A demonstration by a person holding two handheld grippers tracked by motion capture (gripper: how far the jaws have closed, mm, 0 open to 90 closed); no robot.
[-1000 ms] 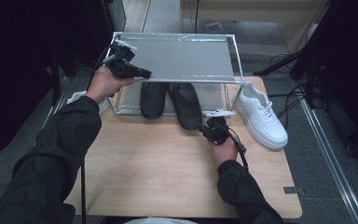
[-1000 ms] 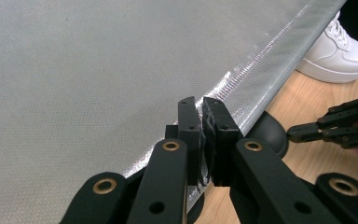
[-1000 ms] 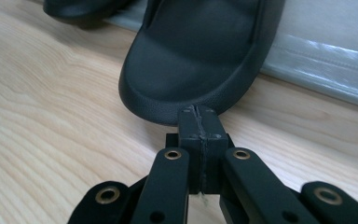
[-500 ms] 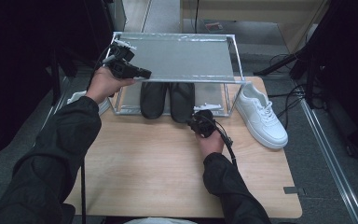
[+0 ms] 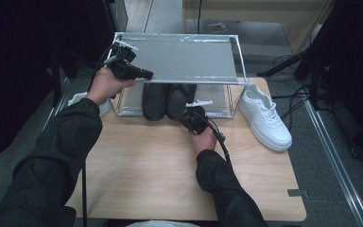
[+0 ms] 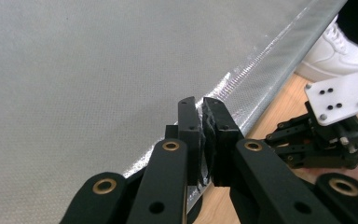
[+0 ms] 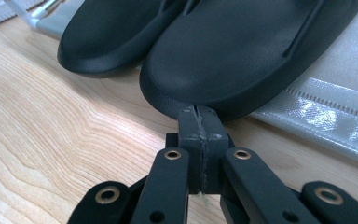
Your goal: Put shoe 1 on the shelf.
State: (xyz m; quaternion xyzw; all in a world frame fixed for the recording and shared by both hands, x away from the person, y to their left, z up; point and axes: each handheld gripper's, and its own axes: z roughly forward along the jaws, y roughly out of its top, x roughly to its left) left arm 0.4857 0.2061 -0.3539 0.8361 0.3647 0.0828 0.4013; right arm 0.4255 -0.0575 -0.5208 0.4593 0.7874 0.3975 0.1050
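Rack edge pinched in left gripper at its front left corner; right gripper, jaws pressed together and empty, touches heel of right-hand black shoe on rack's lower shelf

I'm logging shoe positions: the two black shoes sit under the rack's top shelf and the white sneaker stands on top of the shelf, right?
Not quite. The black shoes are under the shelf, but the white sneaker stands on the table beside the rack's right end, as the high view shows.
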